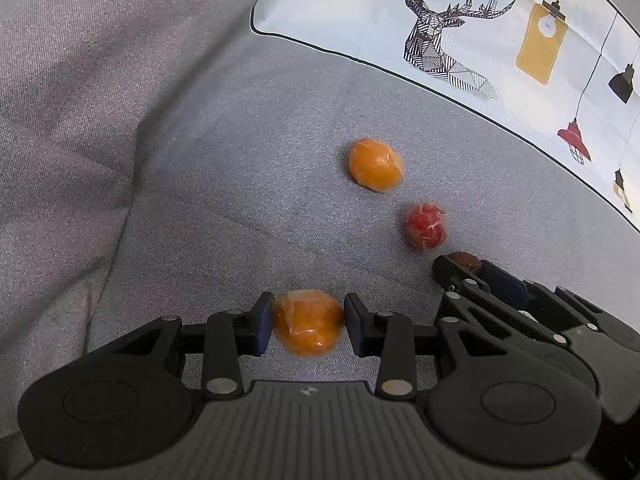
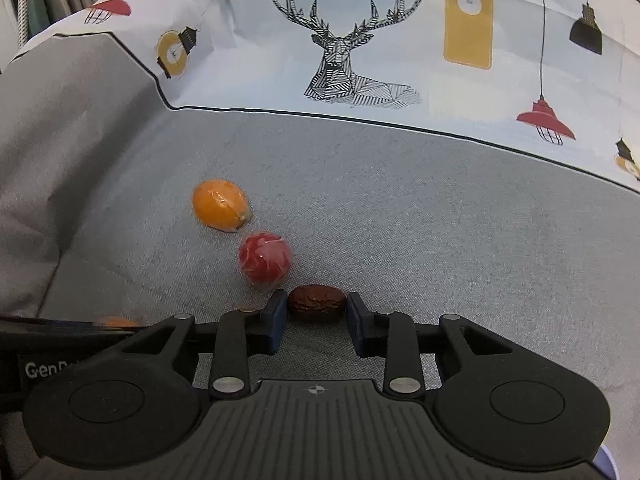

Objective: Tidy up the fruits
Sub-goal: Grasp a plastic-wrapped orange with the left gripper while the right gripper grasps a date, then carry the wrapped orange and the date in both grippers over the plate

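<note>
On a grey fabric seat, my left gripper point(image 1: 308, 322) has its two pads against the sides of a wrapped orange fruit point(image 1: 308, 326). A second wrapped orange fruit point(image 1: 376, 164) lies farther ahead, and a wrapped red fruit point(image 1: 426, 226) lies to its right. My right gripper point(image 2: 317, 312) has its pads on both ends of a dark brown date point(image 2: 317, 304). In the right wrist view the red fruit point(image 2: 265, 258) lies just ahead to the left and the orange fruit point(image 2: 220, 206) beyond it. The right gripper point(image 1: 464, 270) also shows at the right in the left wrist view.
A white cushion point(image 2: 360, 40) printed with a deer and lamps stands along the back. The grey seat point(image 2: 440, 208) stretches to the right. A grey armrest point(image 1: 80, 100) rises on the left.
</note>
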The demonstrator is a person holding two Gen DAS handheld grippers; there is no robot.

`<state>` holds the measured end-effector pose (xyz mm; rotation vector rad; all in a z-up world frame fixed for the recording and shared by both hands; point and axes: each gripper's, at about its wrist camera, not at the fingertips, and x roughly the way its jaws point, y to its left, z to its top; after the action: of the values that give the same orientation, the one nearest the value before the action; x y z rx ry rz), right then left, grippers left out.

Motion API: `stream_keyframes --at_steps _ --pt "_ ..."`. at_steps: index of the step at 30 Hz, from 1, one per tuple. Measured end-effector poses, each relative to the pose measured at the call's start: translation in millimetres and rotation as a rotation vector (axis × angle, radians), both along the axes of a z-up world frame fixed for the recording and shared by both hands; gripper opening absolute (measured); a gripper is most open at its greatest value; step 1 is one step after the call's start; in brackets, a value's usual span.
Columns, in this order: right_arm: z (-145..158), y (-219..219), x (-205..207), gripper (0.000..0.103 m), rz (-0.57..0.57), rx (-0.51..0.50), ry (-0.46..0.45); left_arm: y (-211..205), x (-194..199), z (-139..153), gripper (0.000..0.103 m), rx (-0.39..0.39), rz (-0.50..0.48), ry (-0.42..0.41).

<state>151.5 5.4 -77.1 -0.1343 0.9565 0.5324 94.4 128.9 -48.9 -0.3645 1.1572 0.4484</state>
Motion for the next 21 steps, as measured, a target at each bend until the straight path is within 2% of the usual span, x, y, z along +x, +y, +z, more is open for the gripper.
stream_keyframes --at_steps 4,9,16,18,21 --pt "15 -7 -9 0.033 -0.007 0.014 -0.044 3 -3 0 0.042 -0.014 0.012 -0.01" --pt "57 -30 -25 0.034 -0.066 0.044 -0.092 2 -9 5 0.042 -0.029 0.01 -0.037" --pt "116 -78 -84 0.034 -0.087 0.064 -0.18 -12 -23 16 0.042 -0.001 -0.078 -0.076" --pt "122 -99 -102 0.034 -0.111 0.085 -0.19 -15 -28 20 0.042 -0.009 -0.102 -0.101" --pt "114 -126 -122 0.034 -0.179 0.102 -0.172 -24 -34 28 0.042 0.013 -0.145 -0.137"
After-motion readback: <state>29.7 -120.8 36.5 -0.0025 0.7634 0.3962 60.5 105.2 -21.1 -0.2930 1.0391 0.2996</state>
